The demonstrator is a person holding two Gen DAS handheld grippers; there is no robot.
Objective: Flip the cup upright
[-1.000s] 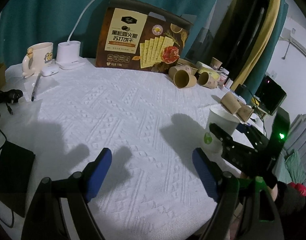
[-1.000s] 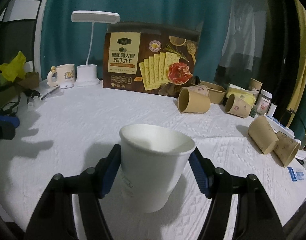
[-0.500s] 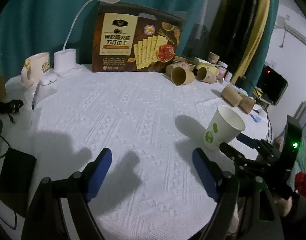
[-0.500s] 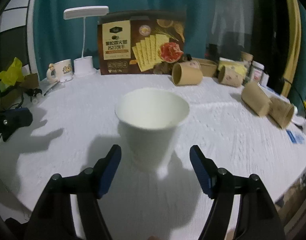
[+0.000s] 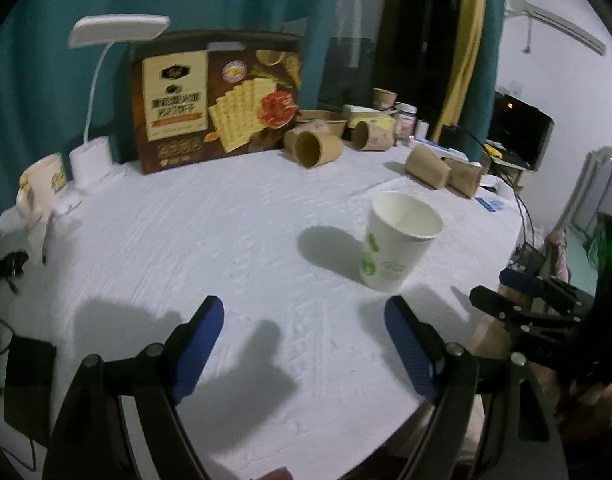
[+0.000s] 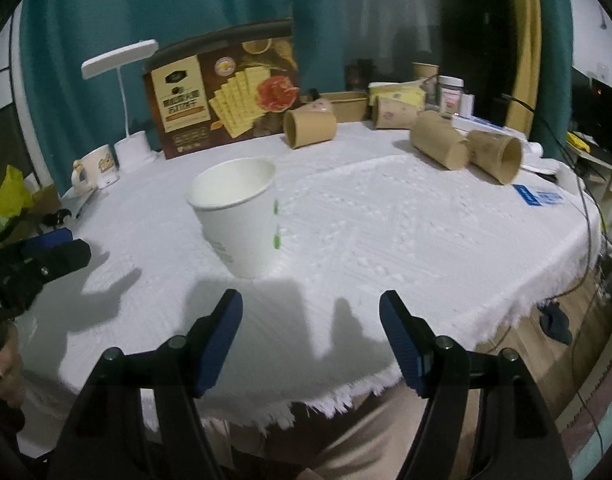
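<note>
Right claw [image 6: 310, 340] spread, nothing between the pads; jaws have just been opening. Left claw [image 5: 303, 346] also spread, empty. Step in hand, as judged: retreat. Back straight off, keep both pads clear of the rim, don't snag the cloth. White cup [image 6: 239, 218] stands upright, mouth up, on the bench [image 6: 406, 232], just beyond the right claw, apart from it. 4 brown cups [image 6: 310, 129] lie far.
</note>
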